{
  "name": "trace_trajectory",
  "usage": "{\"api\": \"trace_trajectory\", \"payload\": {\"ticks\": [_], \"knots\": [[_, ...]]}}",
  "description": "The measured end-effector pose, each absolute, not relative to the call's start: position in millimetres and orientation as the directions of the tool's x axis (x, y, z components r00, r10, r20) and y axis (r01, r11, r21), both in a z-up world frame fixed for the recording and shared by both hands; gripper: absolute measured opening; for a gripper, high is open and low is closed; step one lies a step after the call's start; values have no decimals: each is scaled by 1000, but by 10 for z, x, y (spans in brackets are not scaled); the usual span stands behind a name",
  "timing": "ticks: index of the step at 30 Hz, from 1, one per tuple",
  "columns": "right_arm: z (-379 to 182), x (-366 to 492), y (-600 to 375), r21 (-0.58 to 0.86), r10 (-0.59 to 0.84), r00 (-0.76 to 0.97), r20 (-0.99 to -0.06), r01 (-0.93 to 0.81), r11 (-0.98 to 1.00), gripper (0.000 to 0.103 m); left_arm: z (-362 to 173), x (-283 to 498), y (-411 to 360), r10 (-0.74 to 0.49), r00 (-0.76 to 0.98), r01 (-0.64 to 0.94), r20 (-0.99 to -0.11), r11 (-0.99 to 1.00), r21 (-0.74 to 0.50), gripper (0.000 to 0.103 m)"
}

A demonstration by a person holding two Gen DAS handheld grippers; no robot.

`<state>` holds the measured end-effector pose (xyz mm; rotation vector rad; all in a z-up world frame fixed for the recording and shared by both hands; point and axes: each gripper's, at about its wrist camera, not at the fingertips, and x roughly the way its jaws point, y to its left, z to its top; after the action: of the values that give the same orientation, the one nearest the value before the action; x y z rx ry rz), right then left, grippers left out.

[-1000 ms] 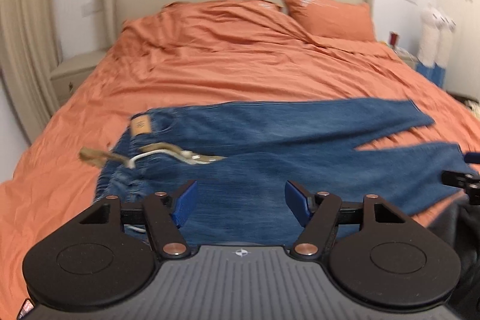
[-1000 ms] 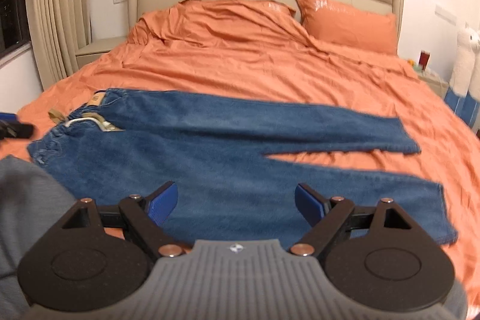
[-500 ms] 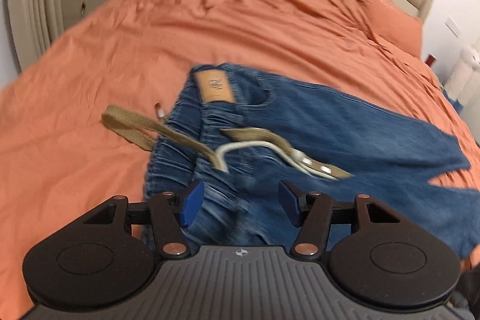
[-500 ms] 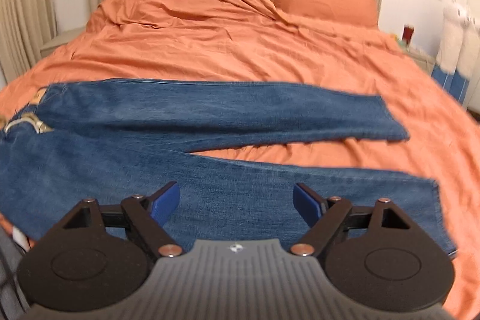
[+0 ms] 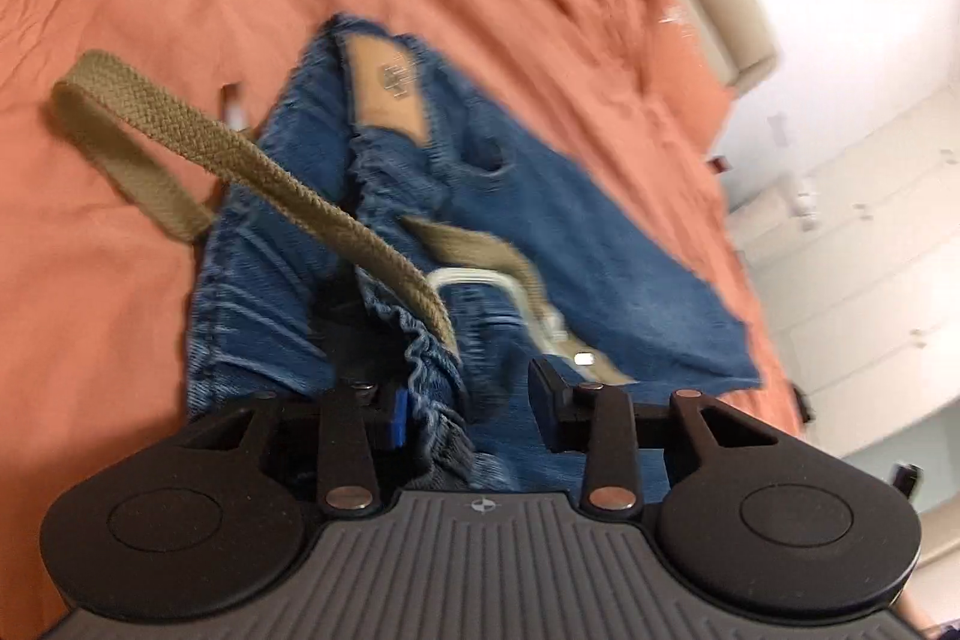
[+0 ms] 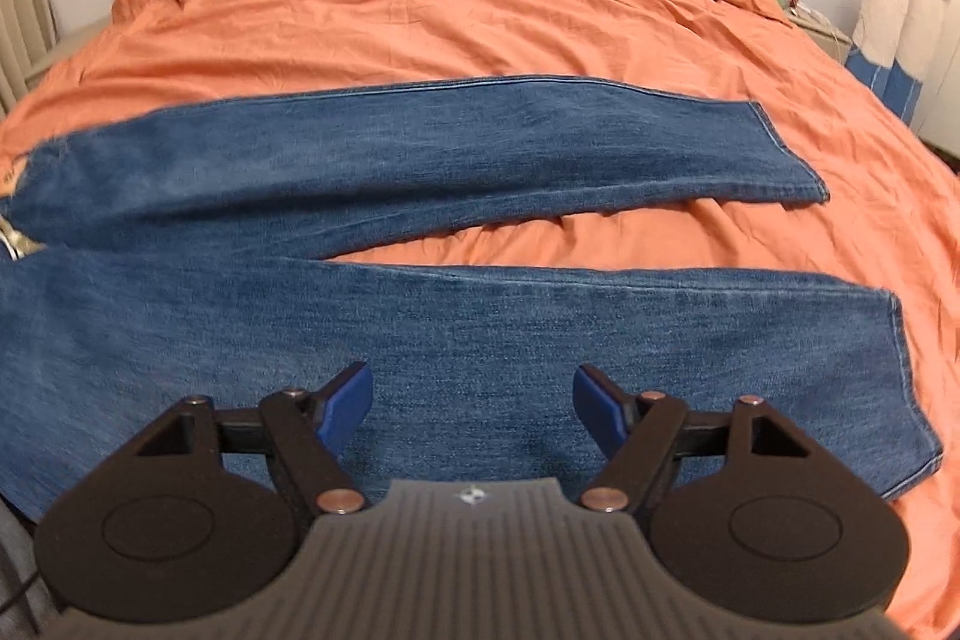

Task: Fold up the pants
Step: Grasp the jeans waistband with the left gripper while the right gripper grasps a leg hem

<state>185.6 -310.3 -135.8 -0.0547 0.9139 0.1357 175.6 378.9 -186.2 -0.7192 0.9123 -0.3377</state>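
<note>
Jeans (image 6: 480, 196) flat across bed (image 6: 420, 10), waistband left, hems right.

Jeans (image 6: 456, 340): waistband cut off at nine o'clock in right view. Patch (image 5: 387, 91) lettering blurred. Belt (image 5: 252, 172) partly hidden under denim.

Blue denim pants (image 6: 480, 340); tan woven belt (image 5: 198, 148); orange bedding (image 6: 420, 10); blue gripper pads (image 6: 345, 400).
</note>
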Motion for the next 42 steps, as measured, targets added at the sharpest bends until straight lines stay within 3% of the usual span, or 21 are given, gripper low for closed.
{"api": "trace_trajectory", "payload": {"ticks": [1, 4, 6, 12, 15, 18, 21, 23, 24, 25, 26, 28, 33, 37, 39, 42], "knots": [[-1362, 1857, -3082, -1, 89, 604, -792, -146, 989, 71, -1887, 1770, 3785, -548, 577, -44, -605, 719, -694, 37], [-1373, 1856, -3039, -27, 74, 603, -795, -156, 987, 71, -1856, 1751, 3761, -483, 601, -113, -637, 737, -666, 11], [-1364, 1853, -3035, -30, 68, 603, -794, -151, 988, 71, -1715, 1691, 3664, -428, 625, -124, -653, 772, -624, 9], [-1326, 1794, -3075, -25, 66, 615, -786, -138, 990, 71, -1058, 1406, 3243, -125, 660, -167, -740, 937, -307, 8], [-1314, 1763, -3094, -24, 67, 623, -779, -137, 990, 71, -1259, 1484, 3218, -45, 586, -196, -809, 961, -195, 8], [-1298, 1744, -3141, -10, 72, 629, -774, -127, 992, 71, -1572, 1601, 3244, -34, 519, -216, -854, 961, -170, 9], [-1259, 1710, -3213, 25, 89, 636, -767, -109, 994, 71, -1668, 1648, 3234, -29, 490, -231, -871, 959, -162, 18], [-1223, 1688, -3251, 41, 95, 633, -768, -98, 994, 73, -1602, 1607, 3209, -13, 486, -209, -874, 969, -131, 30], [-1201, 1679, -3269, 51, 98, 629, -771, -92, 994, 76, -1533, 1571, 3219, -6, 488, -206, -873, 971, -122, 30], [-1174, 1663, -3284, 60, 102, 628, -772, -88, 994, 77, -1455, 1539, 3232, -5, 489, -202, -873, 972, -118, 35], [-1145, 1656, -3296, 68, 111, 625, -773, -93, 993, 77, -1352, 1480, 3239, 11, 490, -203, -872, 974, -102, 47], [-1087, 1651, -3327, 86, 138, 607, -782, -113, 990, 77, -1159, 1334, 3160, 53, 528, -178, -848, 983, -49, 55], [-945, 1595, -3450, 6, 125, 593, -795, -199, 980, 77, -759, 928, 2838, 51, 599, 3, -799, 998, 65, 55], [-837, 1592, -3777, -15, 113, 584, -804, -209, 978, 74, -828, 719, 2420, 51, 573, 228, -818, 949, 219, 55], [-771, 1596, -4008, -3, 103, 592, -800, -176, 984, 74, -930, 621, 2283, 58, 543, 314, -838, 911, 266, 58], [-695, 1576, -4362, 25, 88, 607, -790, -111, 993, 74, -1123, 507, 2129, 83, 546, 399, -834, 849, 346, 74]]}}
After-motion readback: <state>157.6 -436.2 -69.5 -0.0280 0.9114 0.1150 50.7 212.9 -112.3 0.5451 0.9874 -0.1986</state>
